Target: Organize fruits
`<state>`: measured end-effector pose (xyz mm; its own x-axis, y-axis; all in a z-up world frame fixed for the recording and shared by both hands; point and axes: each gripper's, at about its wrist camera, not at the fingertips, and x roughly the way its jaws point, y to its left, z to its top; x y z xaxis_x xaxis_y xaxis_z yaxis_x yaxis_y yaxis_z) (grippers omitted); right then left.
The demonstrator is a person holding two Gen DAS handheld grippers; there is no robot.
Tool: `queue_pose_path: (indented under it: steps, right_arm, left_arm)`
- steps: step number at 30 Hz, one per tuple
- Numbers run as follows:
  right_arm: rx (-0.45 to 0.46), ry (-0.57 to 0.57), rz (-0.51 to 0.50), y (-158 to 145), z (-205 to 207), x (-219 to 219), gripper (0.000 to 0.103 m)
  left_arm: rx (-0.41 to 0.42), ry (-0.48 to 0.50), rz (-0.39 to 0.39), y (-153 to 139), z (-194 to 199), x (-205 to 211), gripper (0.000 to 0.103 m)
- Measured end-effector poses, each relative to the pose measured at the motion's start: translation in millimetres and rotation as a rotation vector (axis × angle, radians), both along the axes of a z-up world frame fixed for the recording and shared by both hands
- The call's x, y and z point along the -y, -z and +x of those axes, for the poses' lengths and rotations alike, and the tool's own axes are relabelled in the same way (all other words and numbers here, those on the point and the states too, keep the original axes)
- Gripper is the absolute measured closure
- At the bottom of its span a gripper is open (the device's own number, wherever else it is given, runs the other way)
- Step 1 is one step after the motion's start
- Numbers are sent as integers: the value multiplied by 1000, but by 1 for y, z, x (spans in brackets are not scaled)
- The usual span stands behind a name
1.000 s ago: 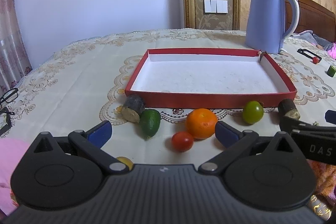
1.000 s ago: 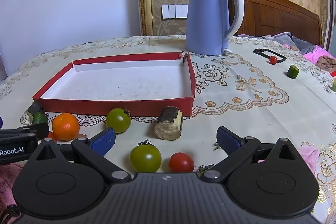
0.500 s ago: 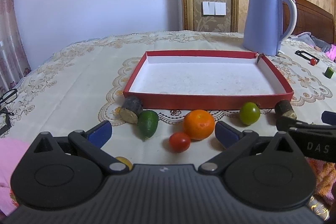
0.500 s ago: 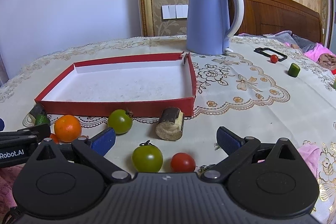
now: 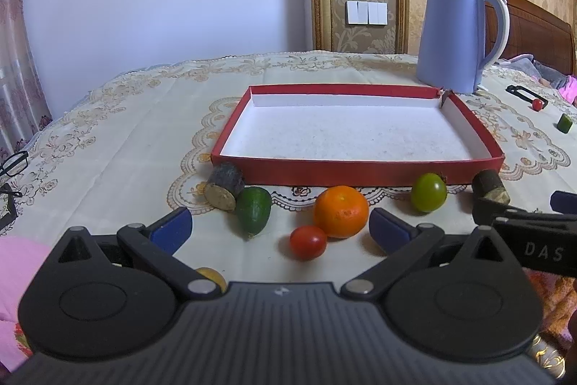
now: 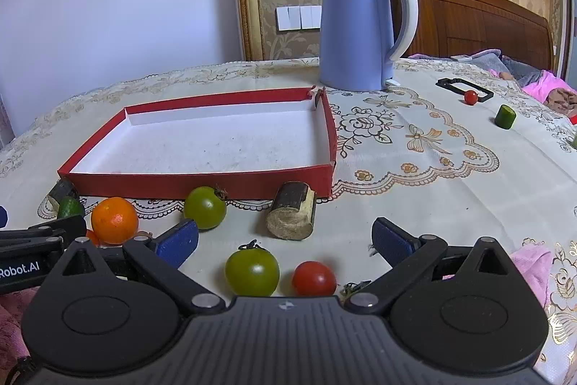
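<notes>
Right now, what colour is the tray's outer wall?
Red, with a white inside; the tray shows best in the left wrist view.

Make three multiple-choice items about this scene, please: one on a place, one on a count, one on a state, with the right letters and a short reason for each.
1. Where does the orange lie?
A. inside the red tray
B. on the tablecloth in front of the red tray
C. beside the kettle

2. How many green tomatoes show in the right wrist view?
A. one
B. two
C. four

3. What is the state of the left gripper?
A. open, holding nothing
B. shut on the orange
C. shut on a red tomato

Answers:
1 B: the orange rests on the cloth before the near wall of the red tray.
2 B: one green tomato is near the tray, another near the right gripper.
3 A: its fingers stand wide apart with nothing between them.
</notes>
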<state>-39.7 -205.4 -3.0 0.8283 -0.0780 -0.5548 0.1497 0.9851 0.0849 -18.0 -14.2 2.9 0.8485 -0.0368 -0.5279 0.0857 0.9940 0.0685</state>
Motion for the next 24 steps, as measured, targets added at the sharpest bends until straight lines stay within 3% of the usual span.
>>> queue_pose_path:
  steps: [24]
  right_arm:
    - [-11,-12,-8,3,2,-2,0]
  left_arm:
    - [-11,5,5,5,0,-3,0]
